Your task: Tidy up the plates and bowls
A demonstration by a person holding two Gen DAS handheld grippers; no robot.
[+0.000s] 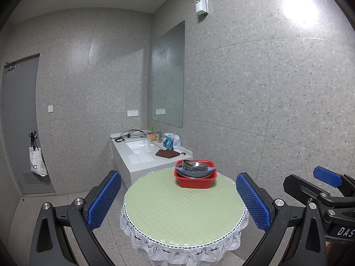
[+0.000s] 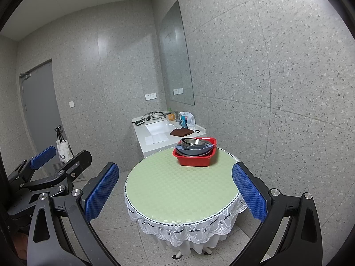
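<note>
A red plastic basin (image 1: 195,181) stands at the far edge of a round table with a pale green top (image 1: 184,206). It holds a grey-blue plate or bowl (image 1: 195,171) with a steel bowl (image 1: 193,164) stacked on it. In the right wrist view the red basin (image 2: 195,159), the grey-blue dish (image 2: 193,151) and the steel bowl (image 2: 193,142) show the same way. My left gripper (image 1: 178,199) is open and empty, well short of the basin. My right gripper (image 2: 175,190) is open and empty too, beside the left one.
A white lace cloth hangs around the table's rim (image 2: 188,228). Behind the table stands a white sink counter (image 1: 144,153) with cables, a brown cloth and a bag. A wall mirror (image 1: 168,75), a grey door (image 1: 20,122) and a hanging tote bag (image 1: 36,161) are further off.
</note>
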